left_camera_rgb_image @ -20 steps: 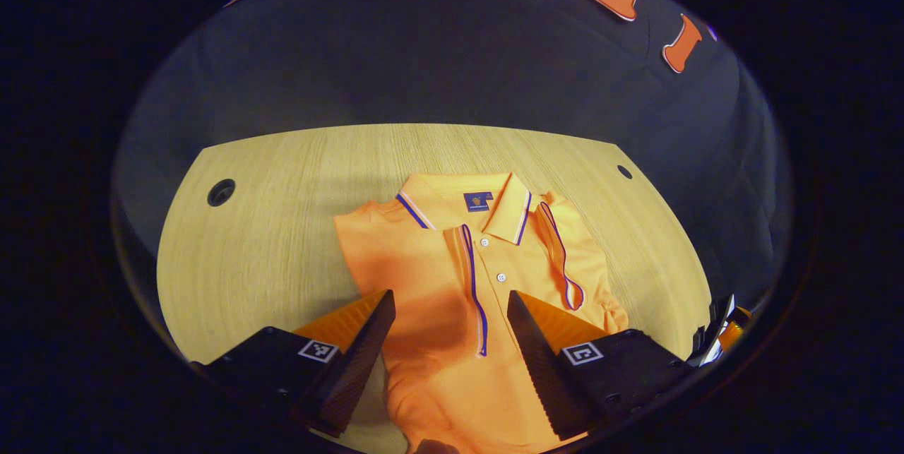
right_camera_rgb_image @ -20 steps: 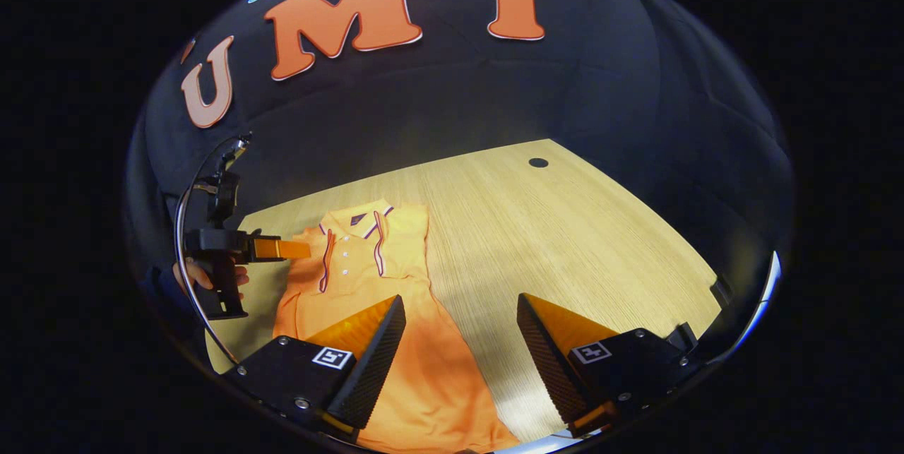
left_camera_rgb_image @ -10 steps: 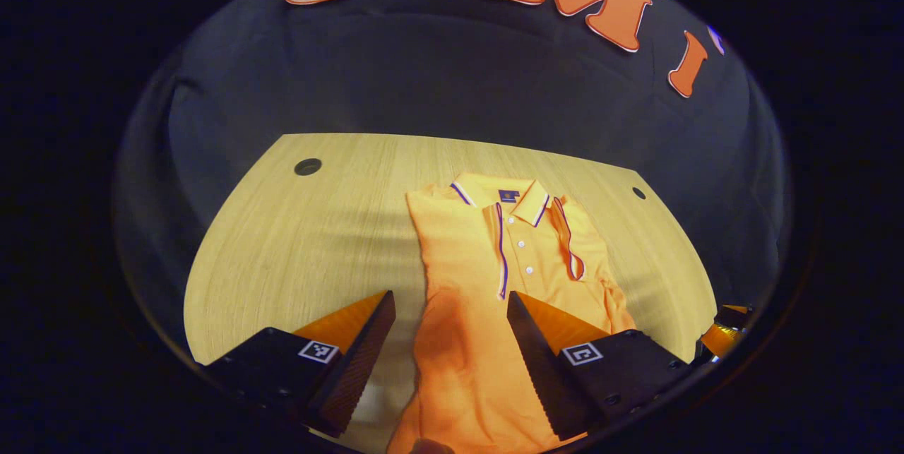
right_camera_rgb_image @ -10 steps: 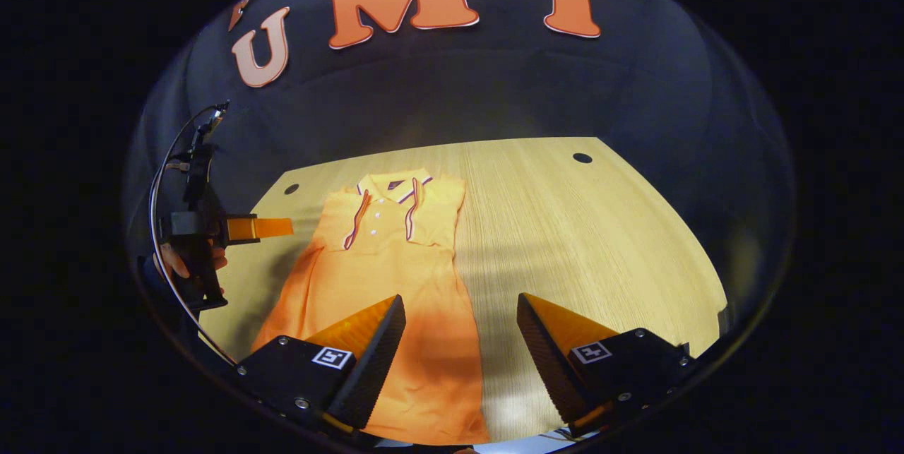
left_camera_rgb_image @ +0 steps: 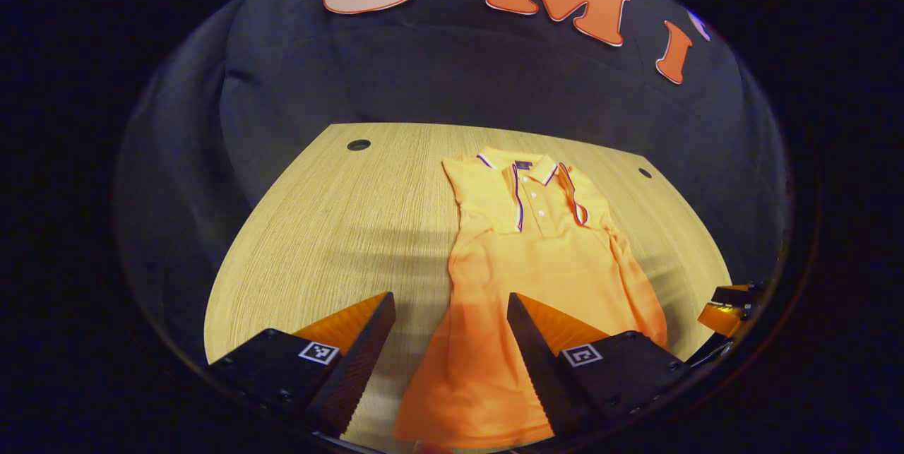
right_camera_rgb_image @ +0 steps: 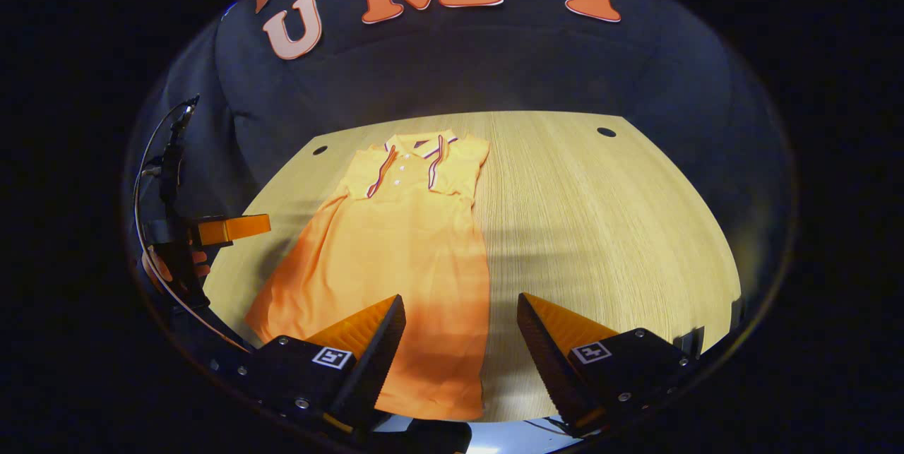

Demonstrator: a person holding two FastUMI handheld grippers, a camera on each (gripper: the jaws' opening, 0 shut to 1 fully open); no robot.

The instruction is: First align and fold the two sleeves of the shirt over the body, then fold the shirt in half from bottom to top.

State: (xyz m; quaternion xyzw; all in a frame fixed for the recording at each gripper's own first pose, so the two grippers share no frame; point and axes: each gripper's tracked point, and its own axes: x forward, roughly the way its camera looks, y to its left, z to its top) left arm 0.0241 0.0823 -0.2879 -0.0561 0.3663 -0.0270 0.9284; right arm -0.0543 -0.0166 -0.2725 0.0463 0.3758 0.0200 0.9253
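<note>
An orange polo shirt (left_camera_rgb_image: 537, 263) (right_camera_rgb_image: 395, 242) lies flat on the wooden table, collar at the far end, both sleeves folded over the body. In the left gripper view my left gripper (left_camera_rgb_image: 450, 341) is open above the shirt's near left part, holding nothing. In the right gripper view my right gripper (right_camera_rgb_image: 459, 341) is open above the shirt's near right edge, also holding nothing. The left gripper (right_camera_rgb_image: 229, 228) shows at the left of the right gripper view with a hand on it. A part of the right gripper (left_camera_rgb_image: 727, 309) shows at the right edge of the left gripper view.
The light wooden table (left_camera_rgb_image: 339, 228) (right_camera_rgb_image: 600, 228) has round cable holes (left_camera_rgb_image: 358, 145) (left_camera_rgb_image: 645, 173) (right_camera_rgb_image: 606, 132) near its far corners. The black cloth wall stands behind it. Bare table lies left of the shirt in the left gripper view and right of it in the right gripper view.
Both grippers have drawn back toward the near edge, away from the collar, so more of the shirt's lower body and hem shows now. Both stayed open.
</note>
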